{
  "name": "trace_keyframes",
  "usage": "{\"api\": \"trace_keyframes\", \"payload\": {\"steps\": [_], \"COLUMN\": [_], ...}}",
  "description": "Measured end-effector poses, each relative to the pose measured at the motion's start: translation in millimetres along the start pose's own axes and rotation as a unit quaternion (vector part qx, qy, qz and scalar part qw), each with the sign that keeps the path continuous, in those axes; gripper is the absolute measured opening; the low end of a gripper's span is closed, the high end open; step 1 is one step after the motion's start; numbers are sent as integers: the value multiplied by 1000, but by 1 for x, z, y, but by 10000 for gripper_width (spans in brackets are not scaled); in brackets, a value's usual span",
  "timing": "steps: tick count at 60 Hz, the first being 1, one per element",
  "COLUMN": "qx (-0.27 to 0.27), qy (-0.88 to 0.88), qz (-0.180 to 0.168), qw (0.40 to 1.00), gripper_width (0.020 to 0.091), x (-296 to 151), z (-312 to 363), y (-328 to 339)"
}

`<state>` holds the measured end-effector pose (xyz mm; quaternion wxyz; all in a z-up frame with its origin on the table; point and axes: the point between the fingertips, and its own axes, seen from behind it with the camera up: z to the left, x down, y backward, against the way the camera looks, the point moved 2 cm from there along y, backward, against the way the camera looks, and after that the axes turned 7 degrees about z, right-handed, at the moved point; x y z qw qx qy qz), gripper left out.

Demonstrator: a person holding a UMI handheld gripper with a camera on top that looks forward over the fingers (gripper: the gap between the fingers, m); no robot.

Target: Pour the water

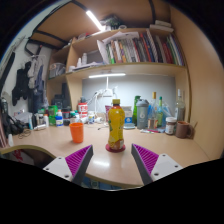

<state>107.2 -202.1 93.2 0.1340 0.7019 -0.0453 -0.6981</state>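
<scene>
A yellow bottle (116, 124) with a red cap stands upright on a small pink coaster (115, 146) on the wooden desk (110, 168). To its left stands an orange cup (77, 131). My gripper (112, 160) is open, its purple pads (80, 160) wide apart, with nothing between them. The bottle is just ahead of the fingers, a little beyond the fingertips, roughly centred between them. The cup stands beyond the left finger.
Bottles, jars and cans (160, 118) crowd the back of the desk along the wall. Bookshelves (120, 55) hang above. Dark equipment (20, 95) stands at the left. Bare desk lies between the fingers and the bottle.
</scene>
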Motion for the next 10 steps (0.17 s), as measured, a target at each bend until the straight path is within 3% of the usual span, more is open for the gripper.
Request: {"api": "trace_keyframes", "payload": {"steps": [10], "qx": [-9], "qy": [-29], "qz": [-9], "qw": [999], "gripper_width": [844], "x": [22], "z": [8], "y": [54]}}
